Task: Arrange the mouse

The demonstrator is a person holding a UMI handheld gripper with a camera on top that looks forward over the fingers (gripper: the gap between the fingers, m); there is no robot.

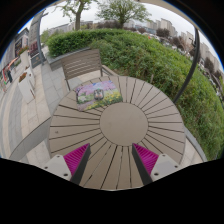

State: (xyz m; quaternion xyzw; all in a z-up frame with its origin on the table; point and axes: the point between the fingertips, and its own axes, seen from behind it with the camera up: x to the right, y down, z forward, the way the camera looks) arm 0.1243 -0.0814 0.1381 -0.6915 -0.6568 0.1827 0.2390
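Note:
A round table [120, 125] of grey wooden slats lies under my gripper. At its far edge lies a flat mat [98, 93] with a purple and green flower pattern; a small pale thing [101, 96] rests on it, too small to tell as a mouse. My gripper [111, 165] is open and empty above the near part of the table. Its magenta pads [75, 158] stand wide apart, with only bare slats between them. The mat lies well beyond the fingers.
A slatted wooden chair [82, 65] stands just behind the table's far edge. A green hedge [155, 55] runs behind and to the right. A paved terrace [25, 105] lies to the left. A thin pole [190, 60] rises at the right.

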